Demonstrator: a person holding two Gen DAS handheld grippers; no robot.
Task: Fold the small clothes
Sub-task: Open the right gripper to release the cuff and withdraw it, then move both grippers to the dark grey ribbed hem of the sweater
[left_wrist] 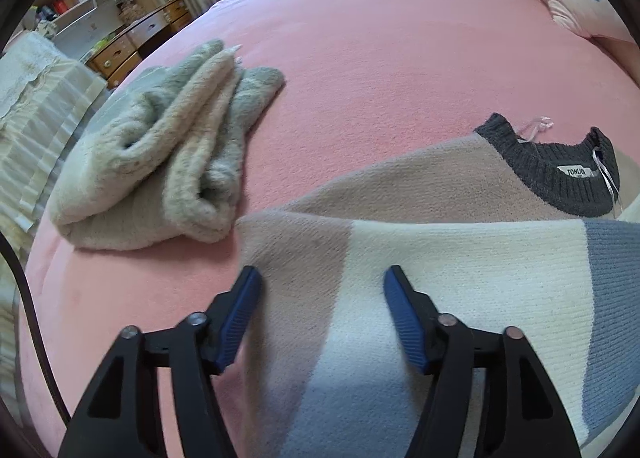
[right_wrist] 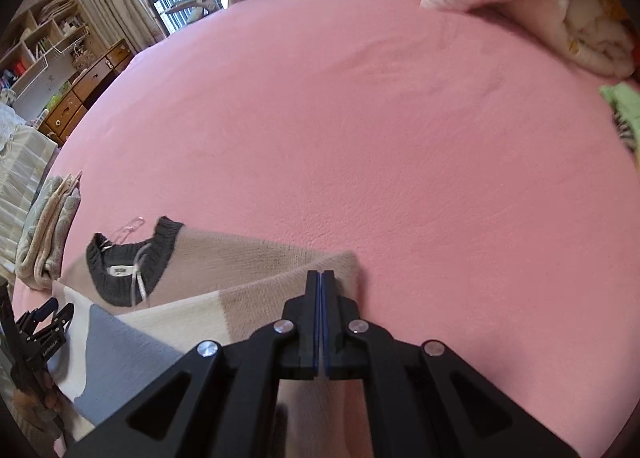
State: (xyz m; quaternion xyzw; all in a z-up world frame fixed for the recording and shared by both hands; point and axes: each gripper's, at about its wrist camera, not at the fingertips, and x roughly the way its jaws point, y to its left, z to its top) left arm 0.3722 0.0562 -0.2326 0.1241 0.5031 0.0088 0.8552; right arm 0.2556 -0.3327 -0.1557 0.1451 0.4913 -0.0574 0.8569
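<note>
A colour-block knit sweater [left_wrist: 460, 258] with a dark ribbed collar [left_wrist: 560, 182] lies on the pink bed [left_wrist: 380, 70], part of it folded over itself. The left gripper [left_wrist: 322, 282] hovers above the folded part with its jaws spread. The right gripper [right_wrist: 321, 278] has its jaws pressed together at the sweater's beige edge, though whether cloth is pinched between them I cannot tell; a fluffy grey garment [left_wrist: 160, 154] sits folded near the bed's left edge.

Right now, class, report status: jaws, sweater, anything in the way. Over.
Left gripper open over sweater. Right gripper shut on sweater edge. Fuzzy garment lies folded beside it, apart.
</note>
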